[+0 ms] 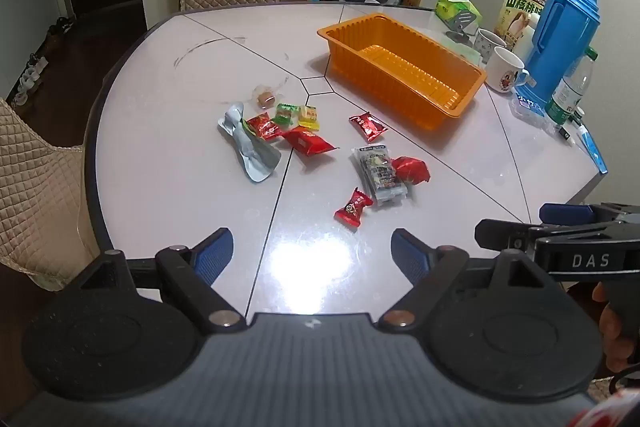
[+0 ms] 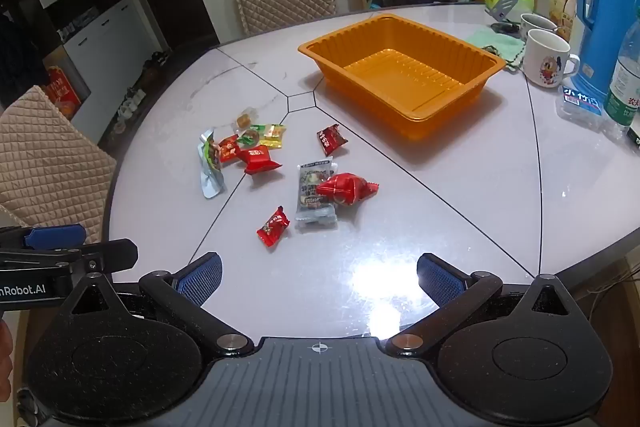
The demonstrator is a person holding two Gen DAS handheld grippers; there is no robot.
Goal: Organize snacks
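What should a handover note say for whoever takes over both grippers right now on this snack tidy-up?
Left gripper: open, holding nothing, above the table's near edge.
Right gripper: open, holding nothing, alongside it.
Orange tray: no snacks in it, past the table's centre.
Snacks: all loose on the table, including a red candy, a clear packet and a silver pouch.
Done: nothing yet.
Left: move every snack into the tray.

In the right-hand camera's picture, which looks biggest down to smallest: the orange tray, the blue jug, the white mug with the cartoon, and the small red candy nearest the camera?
1. Orange tray
2. Blue jug, though the picture's edge cuts it off
3. White mug
4. Red candy, smallest even though nearest the camera
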